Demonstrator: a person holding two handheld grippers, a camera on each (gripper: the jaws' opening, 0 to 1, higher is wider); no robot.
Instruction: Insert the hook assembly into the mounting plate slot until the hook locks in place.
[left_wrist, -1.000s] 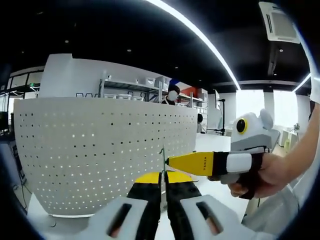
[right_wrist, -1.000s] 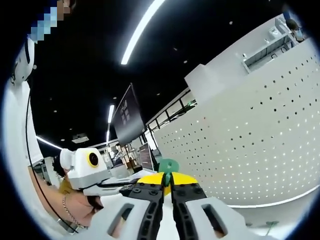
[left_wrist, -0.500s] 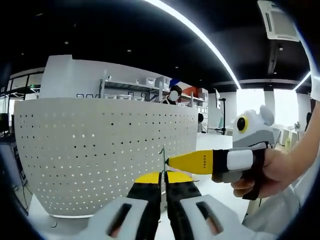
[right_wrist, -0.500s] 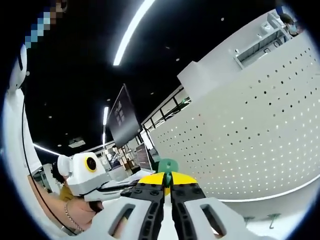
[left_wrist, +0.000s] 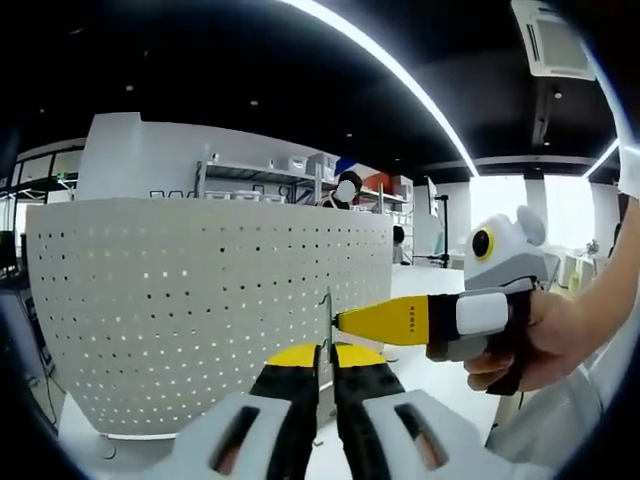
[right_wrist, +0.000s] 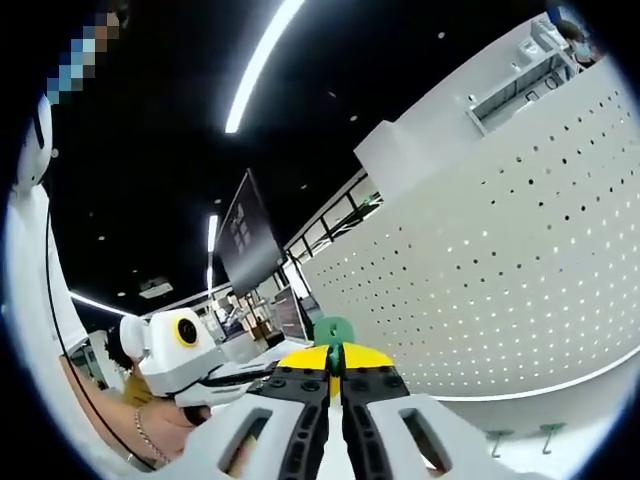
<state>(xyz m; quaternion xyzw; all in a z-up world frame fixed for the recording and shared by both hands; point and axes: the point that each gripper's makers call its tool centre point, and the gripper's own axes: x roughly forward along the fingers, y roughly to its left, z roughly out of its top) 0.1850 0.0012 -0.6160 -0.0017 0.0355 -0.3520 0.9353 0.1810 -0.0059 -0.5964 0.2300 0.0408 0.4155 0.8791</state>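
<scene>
Very little has shifted over the last second. In the left gripper view the right gripper, held in a hand, has crept slightly to the right, its yellow tip remaining at the thin hook in front of the perforated plate. In the right gripper view the left gripper has edged slightly right, nearer the green piece, while the plate has swung as the camera rolled.

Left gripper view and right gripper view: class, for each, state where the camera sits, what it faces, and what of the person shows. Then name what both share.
Left gripper view: rides the left tool, facing the pegboard; the right tool and the hand holding it enter from the right.
Right gripper view: rides the right tool, tilted, facing the pegboard; the left tool and a hand show at left.
Shared: pegboard, both tools, ceiling lights.
</scene>
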